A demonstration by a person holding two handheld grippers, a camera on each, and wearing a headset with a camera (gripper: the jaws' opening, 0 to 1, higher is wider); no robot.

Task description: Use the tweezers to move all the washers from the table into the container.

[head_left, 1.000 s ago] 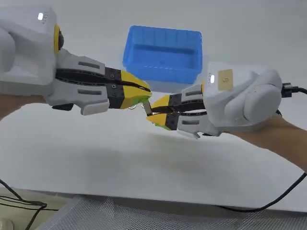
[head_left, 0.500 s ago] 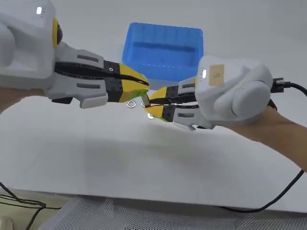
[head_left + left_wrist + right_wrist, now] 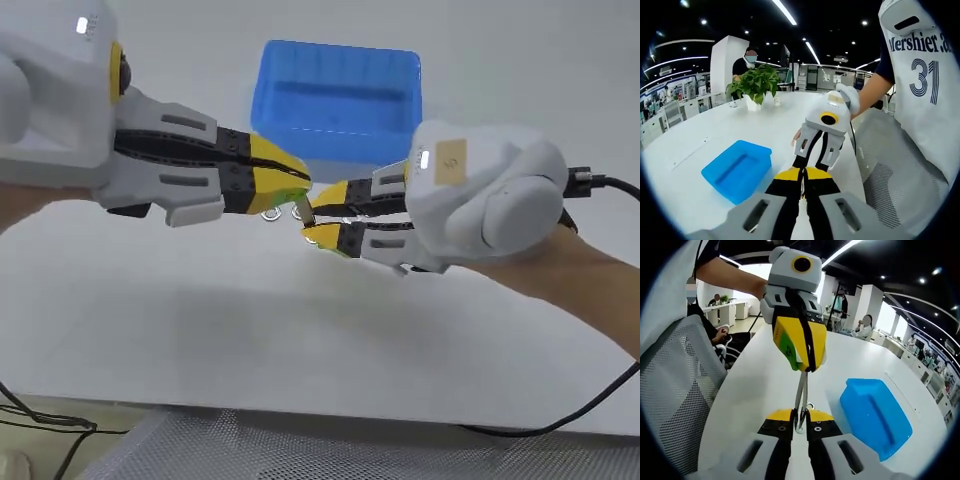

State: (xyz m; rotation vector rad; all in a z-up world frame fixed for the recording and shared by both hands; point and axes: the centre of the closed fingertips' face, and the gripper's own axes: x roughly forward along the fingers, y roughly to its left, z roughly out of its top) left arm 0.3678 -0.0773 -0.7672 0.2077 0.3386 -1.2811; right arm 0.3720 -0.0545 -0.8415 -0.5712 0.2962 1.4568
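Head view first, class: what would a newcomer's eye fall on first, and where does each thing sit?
Two yellow-tipped tools sit tip to tip mid-frame: the left hand-held gripper and right hand-held gripper, both closed on thin tweezers bridging them. Behind them sits the blue container on the white table. Small washers lie just below the tips.

A smooth white bench (image 3: 250,330) spreads across the head view, and past its near edge lie thin black cables (image 3: 40,420) at seven o'clock and a grey mesh chair (image 3: 300,455) at six o'clock. In the left gripper view a dark ceiling carries long white strip lights (image 3: 785,11) at twelve o'clock, with a broad white square pillar (image 3: 722,60) at ten o'clock and a leafy green potted plant (image 3: 756,82) standing on the bench just beside it. The right gripper view shows the mesh chair at nine o'clock and white office desks (image 3: 727,310) far off at ten o'clock.
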